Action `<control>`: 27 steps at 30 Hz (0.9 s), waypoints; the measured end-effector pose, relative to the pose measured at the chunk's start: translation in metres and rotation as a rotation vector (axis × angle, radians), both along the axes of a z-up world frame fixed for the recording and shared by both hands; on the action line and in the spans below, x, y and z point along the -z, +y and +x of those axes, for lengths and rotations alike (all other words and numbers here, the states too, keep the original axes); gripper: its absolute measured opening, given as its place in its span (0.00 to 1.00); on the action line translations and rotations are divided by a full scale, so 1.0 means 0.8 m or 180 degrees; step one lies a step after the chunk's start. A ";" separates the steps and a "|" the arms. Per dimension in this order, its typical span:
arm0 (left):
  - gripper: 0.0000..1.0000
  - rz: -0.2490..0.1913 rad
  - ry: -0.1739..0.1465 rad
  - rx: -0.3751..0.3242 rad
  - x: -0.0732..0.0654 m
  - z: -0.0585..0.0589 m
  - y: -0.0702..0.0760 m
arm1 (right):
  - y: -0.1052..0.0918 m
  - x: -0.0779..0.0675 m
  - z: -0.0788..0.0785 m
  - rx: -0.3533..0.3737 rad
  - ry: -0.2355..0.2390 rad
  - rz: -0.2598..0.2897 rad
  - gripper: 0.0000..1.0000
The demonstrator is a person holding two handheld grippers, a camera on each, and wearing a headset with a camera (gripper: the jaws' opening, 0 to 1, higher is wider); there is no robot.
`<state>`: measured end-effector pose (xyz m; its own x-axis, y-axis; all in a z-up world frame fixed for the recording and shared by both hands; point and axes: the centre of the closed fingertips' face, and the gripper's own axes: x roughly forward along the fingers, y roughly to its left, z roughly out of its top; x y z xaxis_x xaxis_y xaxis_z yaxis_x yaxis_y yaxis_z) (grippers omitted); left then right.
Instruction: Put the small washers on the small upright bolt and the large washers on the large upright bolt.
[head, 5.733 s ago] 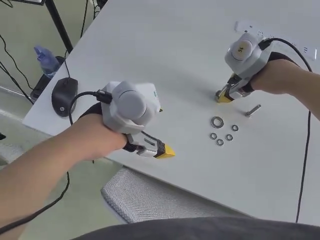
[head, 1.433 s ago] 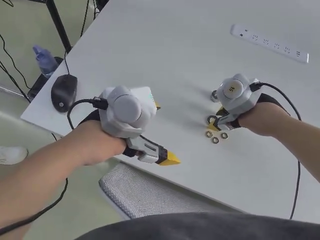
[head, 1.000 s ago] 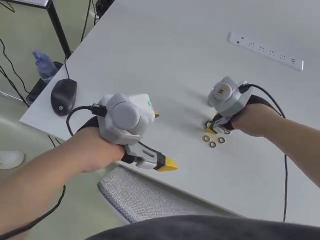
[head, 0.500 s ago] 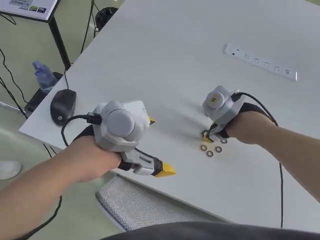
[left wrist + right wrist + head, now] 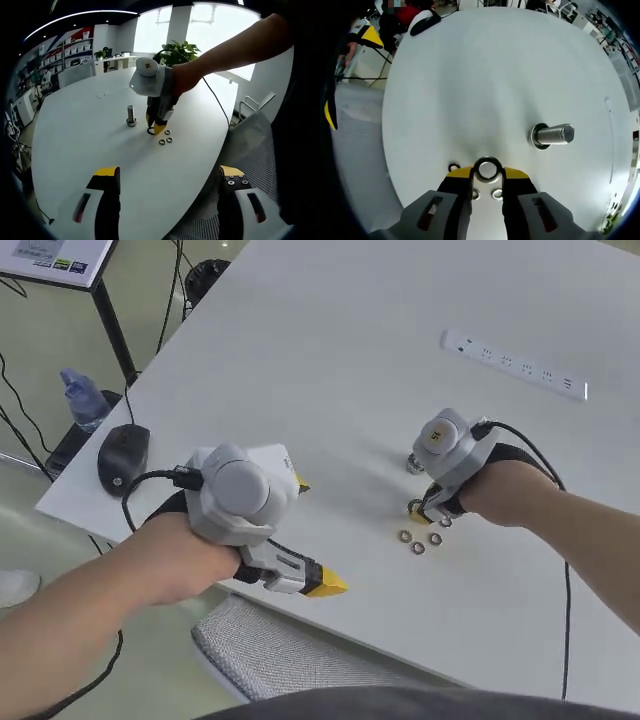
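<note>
Presently we find large upright bolt (image 5: 552,135) just beyond right hand-held gripper (image 5: 487,173), clenched on large washer (image 5: 487,160); left hand-held gripper (image 5: 169,172) released.

A round yellow sticker (image 5: 435,436) atop the right hand-held gripper (image 5: 415,509) carries a number too blurred to read.

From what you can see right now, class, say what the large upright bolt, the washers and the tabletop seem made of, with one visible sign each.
Large upright bolt: seemingly steel, bright silvery finish, thread ridges catching light. Large washer and small washers: likely plated metal, grey with shiny rims. Tabletop: smooth matt white, perhaps laminate or painted board; its core is hidden.
</note>
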<state>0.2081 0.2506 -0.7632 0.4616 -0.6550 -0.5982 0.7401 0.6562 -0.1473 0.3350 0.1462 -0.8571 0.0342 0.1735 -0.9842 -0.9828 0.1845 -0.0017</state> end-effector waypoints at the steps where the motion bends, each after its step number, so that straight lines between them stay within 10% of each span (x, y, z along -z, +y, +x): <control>1: 0.79 0.0003 -0.0002 0.0005 0.000 0.000 0.000 | -0.002 -0.003 -0.002 0.0027 0.0033 0.0007 0.22; 27: 0.79 -0.0005 -0.0039 0.0093 -0.002 -0.010 0.003 | -0.013 -0.077 0.012 0.0216 -0.0065 0.0190 0.22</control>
<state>0.2002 0.2528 -0.7612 0.4495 -0.6692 -0.5917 0.7607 0.6340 -0.1392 0.3449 0.1362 -0.7951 0.0680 0.2283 -0.9712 -0.9680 0.2509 -0.0088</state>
